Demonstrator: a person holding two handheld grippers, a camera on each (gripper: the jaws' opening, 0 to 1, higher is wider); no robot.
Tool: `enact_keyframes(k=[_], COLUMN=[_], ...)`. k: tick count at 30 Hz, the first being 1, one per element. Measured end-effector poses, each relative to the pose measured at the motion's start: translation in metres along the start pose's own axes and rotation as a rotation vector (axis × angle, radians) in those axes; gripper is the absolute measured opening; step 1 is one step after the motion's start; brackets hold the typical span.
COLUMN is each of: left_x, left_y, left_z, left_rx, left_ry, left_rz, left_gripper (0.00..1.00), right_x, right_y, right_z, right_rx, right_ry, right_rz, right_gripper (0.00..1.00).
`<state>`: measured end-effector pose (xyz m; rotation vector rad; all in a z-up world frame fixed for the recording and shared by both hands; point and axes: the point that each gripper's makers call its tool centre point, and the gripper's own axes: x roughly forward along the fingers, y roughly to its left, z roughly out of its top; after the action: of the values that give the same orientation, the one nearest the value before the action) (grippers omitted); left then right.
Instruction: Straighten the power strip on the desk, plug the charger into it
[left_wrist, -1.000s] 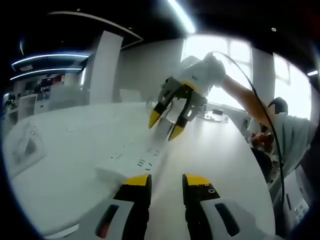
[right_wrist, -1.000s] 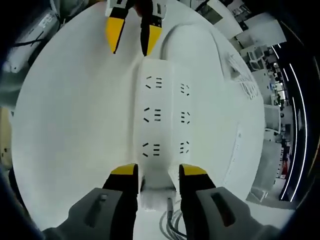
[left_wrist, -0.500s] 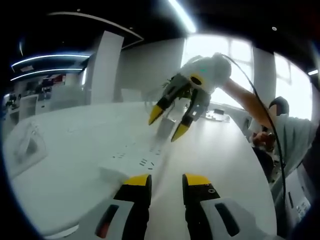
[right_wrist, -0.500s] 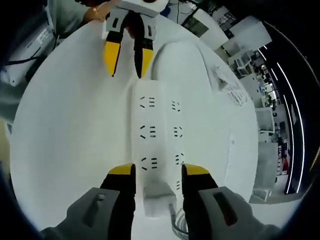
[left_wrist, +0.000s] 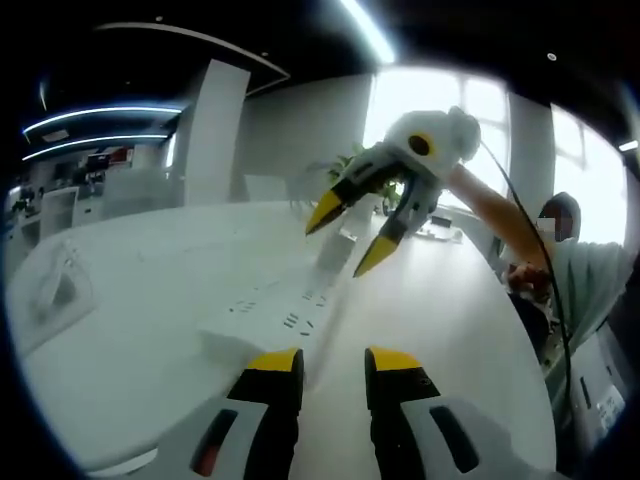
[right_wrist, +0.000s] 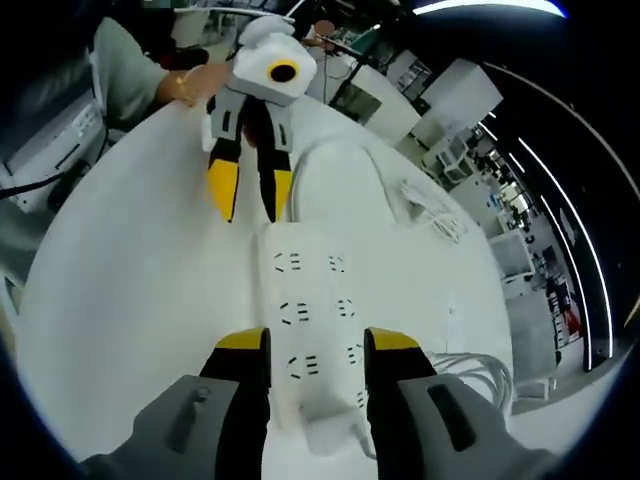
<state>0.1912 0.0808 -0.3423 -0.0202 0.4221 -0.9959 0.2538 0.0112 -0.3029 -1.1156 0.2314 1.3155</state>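
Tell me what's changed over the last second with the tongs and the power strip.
The right tongs have lifted up and away from the far end of the power strip, jaws open and holding nothing. The left tongs stayed at the strip's other end, open. The power strip stayed flat on the white desk.

Bare desk (right_wrist: 130, 300) on one side of the power strip (right_wrist: 315, 330), coiled cables (right_wrist: 430, 215) crowding the other, left gripper (right_wrist: 248, 195) at its far end
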Motion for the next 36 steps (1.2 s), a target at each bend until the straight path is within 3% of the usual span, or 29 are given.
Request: enact_keyframes(k=[10,13,21,30,36], left_x=[-0.002,-0.002,-0.005,-0.006,-0.007], left_y=[0.001,0.0,0.003,0.009,0.011], left_z=[0.003,0.004,0.008,0.01,0.012], left_rx=[-0.008,-0.018,-0.034,-0.041,0.006], left_ry=[-0.009,-0.015,-0.033,-0.047,-0.046], left_rz=[-0.004,-0.01,-0.004,0.021,0.047], left_gripper=[0.25,0.25,0.25,0.25,0.25], right_x=[-0.017,-0.026,-0.046,-0.073,-0.077], right_y=[-0.022,-0.028,-0.029,-0.024,-0.019], right_z=[0.016,0.023,0.024,0.008,-0.019], right_rx=[0.163,0.169,0.251,0.327,0.423], right_ry=[-0.184,-0.251,-0.353,-0.425,-0.433], right_rz=[-0.144,-0.195,-0.271,-0.405,-0.466], right_gripper=[0.38,0.35,0.37,0.38,0.38])
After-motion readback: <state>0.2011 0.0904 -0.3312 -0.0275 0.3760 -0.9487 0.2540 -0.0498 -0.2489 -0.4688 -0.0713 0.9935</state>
